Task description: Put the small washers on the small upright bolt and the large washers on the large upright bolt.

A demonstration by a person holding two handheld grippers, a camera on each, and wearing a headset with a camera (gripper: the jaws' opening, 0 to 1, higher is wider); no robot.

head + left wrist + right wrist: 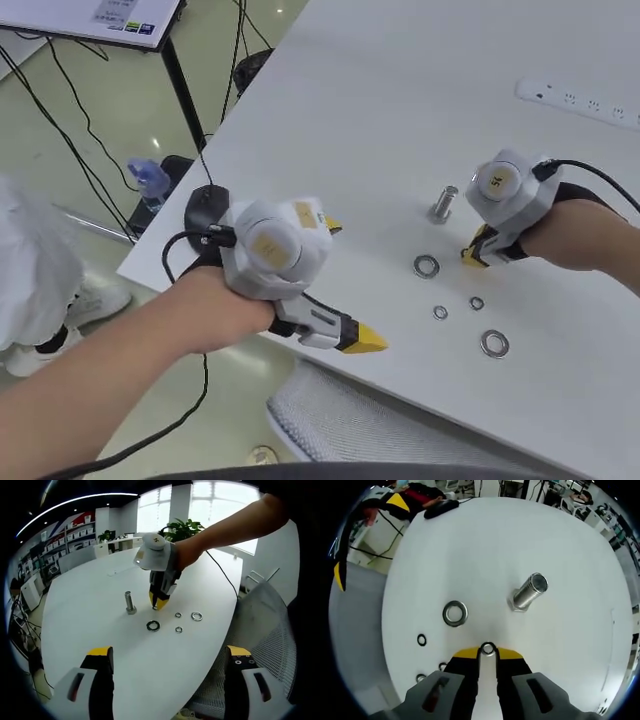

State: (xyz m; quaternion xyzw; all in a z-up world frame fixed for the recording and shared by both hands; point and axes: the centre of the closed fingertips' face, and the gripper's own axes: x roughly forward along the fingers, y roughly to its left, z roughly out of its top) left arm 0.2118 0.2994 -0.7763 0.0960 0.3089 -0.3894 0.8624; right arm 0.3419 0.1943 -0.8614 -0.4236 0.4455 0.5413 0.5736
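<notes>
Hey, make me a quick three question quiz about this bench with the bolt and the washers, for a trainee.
1. True or false: the left gripper is open.
2. How many loose washers lie on the table? A two, B four, C six.
3. Fill in: the right gripper is shut on a small ____.
Key: 1 true; 2 B; 3 washer.
</notes>
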